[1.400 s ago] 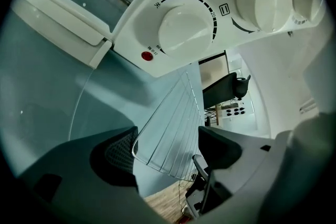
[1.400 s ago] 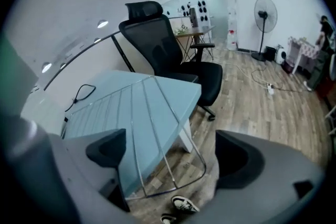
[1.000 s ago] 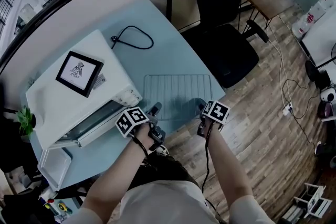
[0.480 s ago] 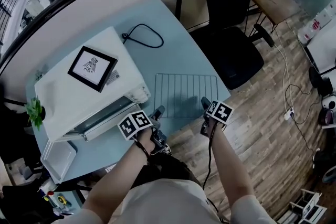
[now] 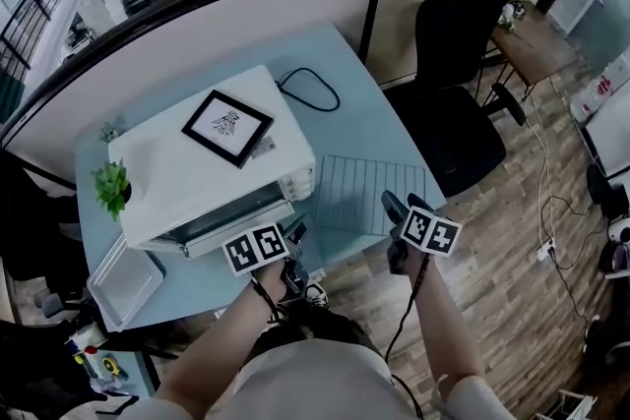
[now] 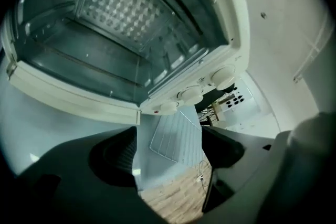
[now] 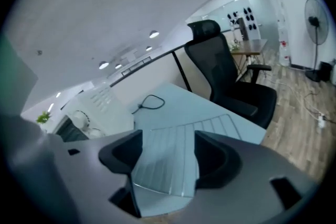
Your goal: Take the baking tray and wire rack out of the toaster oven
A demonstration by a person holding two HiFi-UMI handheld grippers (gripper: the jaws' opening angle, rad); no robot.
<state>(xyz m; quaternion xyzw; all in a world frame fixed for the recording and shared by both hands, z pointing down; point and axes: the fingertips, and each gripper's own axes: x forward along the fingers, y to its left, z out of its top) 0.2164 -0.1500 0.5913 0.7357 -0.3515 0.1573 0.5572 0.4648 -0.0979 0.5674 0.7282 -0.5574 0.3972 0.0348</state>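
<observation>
The wire rack (image 5: 366, 194) lies flat on the pale blue table (image 5: 335, 54), right of the white toaster oven (image 5: 187, 180), whose door (image 5: 231, 229) hangs open. The baking tray (image 5: 122, 283) rests on the table's near left corner. My left gripper (image 5: 294, 235) hovers at the table's near edge by the door, open, nothing between its jaws; its own view looks into the bare oven cavity (image 6: 105, 34), with the rack (image 6: 175, 135) beyond the gripper (image 6: 169, 152). My right gripper (image 5: 403, 205) is over the rack's near right corner. Its jaws have just been closing, still open and holding nothing (image 7: 167, 162) above the rack (image 7: 170, 155).
A framed picture (image 5: 227, 127) lies on top of the oven and a small plant (image 5: 111, 184) stands at its left end. A black cable (image 5: 313, 90) loops on the table behind. A black office chair (image 5: 461, 64) stands to the right on the wooden floor (image 5: 532, 241).
Both grippers have lifted off the wire rack's near edge and drawn back toward me. The rack stays flat on the table. The head view has swung left, so the baking tray shows more.
</observation>
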